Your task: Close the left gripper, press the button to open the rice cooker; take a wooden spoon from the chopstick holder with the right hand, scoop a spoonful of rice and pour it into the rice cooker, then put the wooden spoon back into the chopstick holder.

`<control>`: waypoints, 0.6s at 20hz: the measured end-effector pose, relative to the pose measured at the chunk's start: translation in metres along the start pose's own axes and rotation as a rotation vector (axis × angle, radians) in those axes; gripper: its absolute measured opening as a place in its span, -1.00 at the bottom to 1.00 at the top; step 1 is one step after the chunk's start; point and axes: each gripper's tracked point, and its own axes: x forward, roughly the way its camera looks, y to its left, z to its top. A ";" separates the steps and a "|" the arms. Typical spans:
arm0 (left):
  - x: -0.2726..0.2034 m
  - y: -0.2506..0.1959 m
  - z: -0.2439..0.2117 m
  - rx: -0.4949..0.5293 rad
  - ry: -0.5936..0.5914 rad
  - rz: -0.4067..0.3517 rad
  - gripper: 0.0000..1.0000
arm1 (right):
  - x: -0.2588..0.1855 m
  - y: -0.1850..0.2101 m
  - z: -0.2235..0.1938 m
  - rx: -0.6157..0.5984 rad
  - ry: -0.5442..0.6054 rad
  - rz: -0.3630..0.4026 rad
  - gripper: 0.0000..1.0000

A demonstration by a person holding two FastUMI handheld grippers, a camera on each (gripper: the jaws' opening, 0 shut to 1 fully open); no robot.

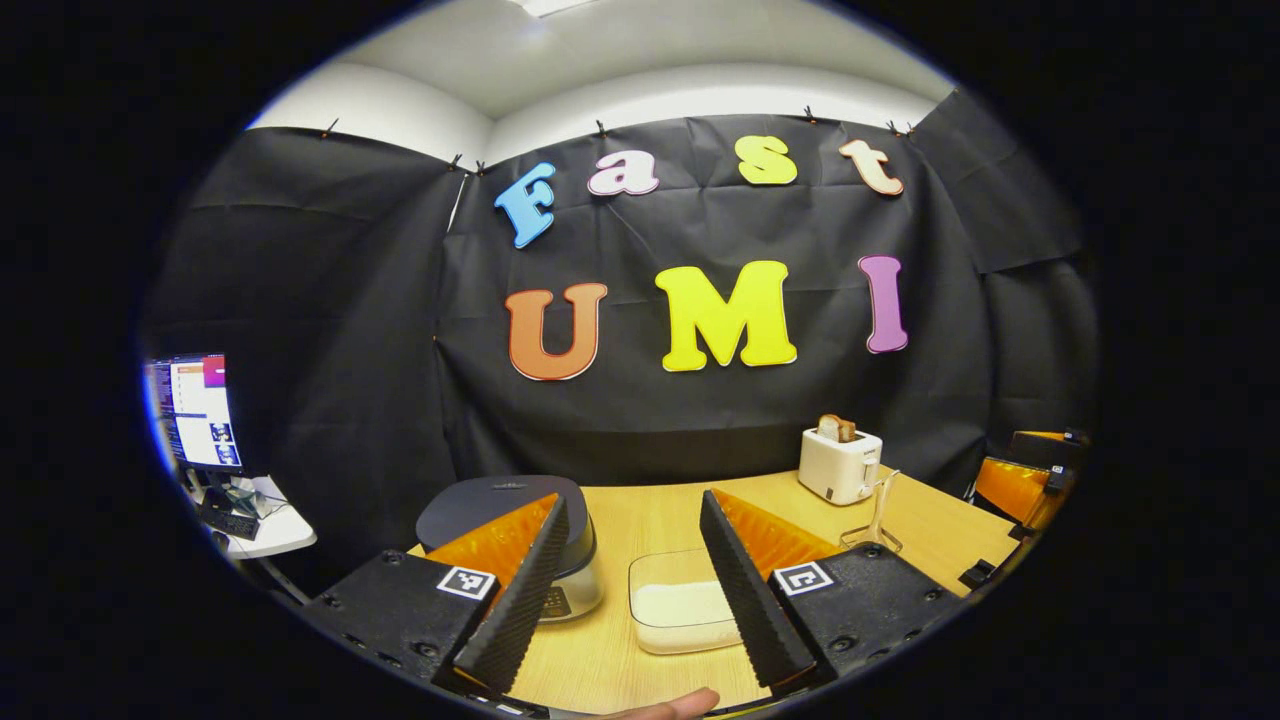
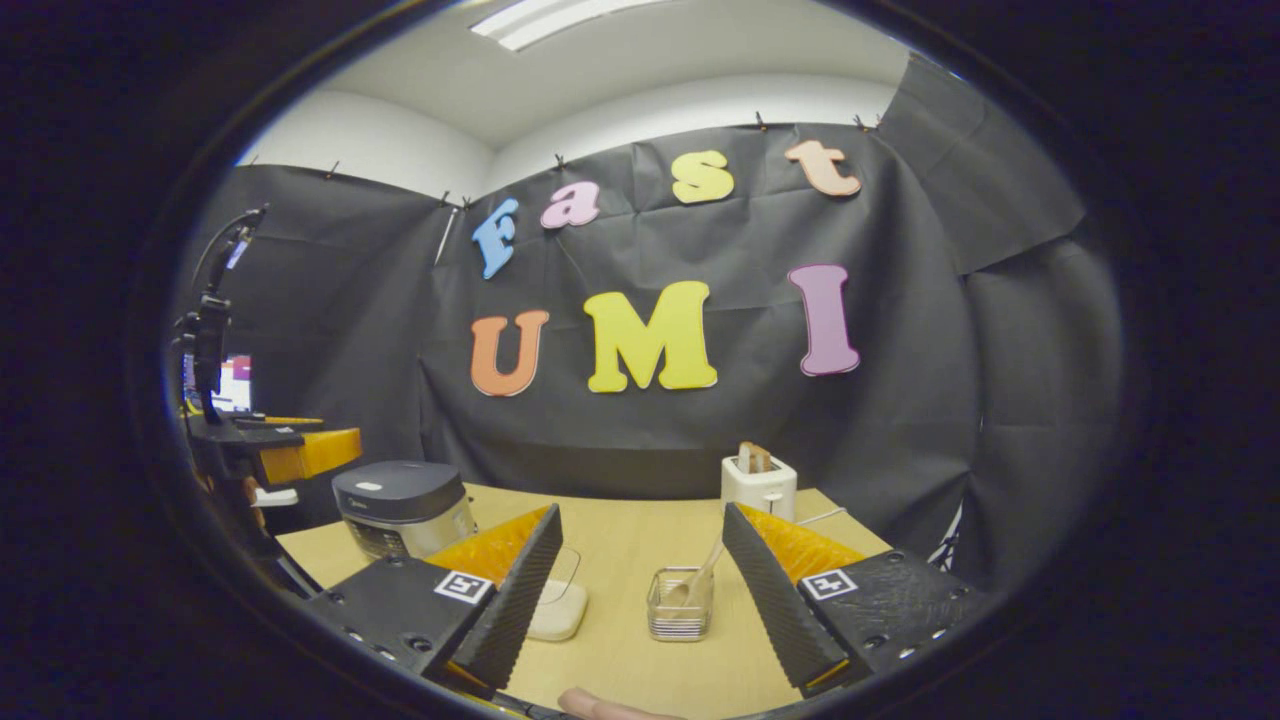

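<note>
Two forward-looking fisheye views from low over the near edge of the counter, both facing the booth's back wall.

The left gripper view rides on the left gripper and looks along its spread jaws; the rice cooker sits close behind the left jaw, the clear rice container between the jaws, the toaster beyond the right jaw. The right gripper view rides on the right gripper, set further to the right: the chopstick holder lies between its jaws, the rice cooker well off past the left jaw. Both views share the counter, cooker, toaster and wall.
</note>
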 end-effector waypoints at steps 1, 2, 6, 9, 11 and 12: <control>-0.003 -0.003 -0.001 0.004 -0.018 0.004 0.72 | -0.001 -0.003 -0.004 0.013 0.001 -0.009 0.84; -0.003 -0.007 -0.004 -0.005 -0.014 0.005 0.72 | -0.002 -0.006 -0.006 0.023 0.000 -0.010 0.92; -0.002 -0.027 -0.024 -0.033 0.019 -0.022 0.76 | -0.004 -0.011 -0.015 0.035 0.018 0.015 0.84; 0.003 -0.026 -0.040 0.005 0.062 0.003 0.77 | -0.003 -0.023 -0.014 0.025 0.010 -0.009 0.92; 0.002 -0.023 -0.044 0.021 0.067 0.018 0.77 | -0.003 -0.028 -0.012 0.017 0.008 -0.027 0.83; 0.002 -0.021 -0.046 0.017 0.065 0.023 0.77 | -0.002 -0.029 -0.012 0.021 0.005 -0.036 0.92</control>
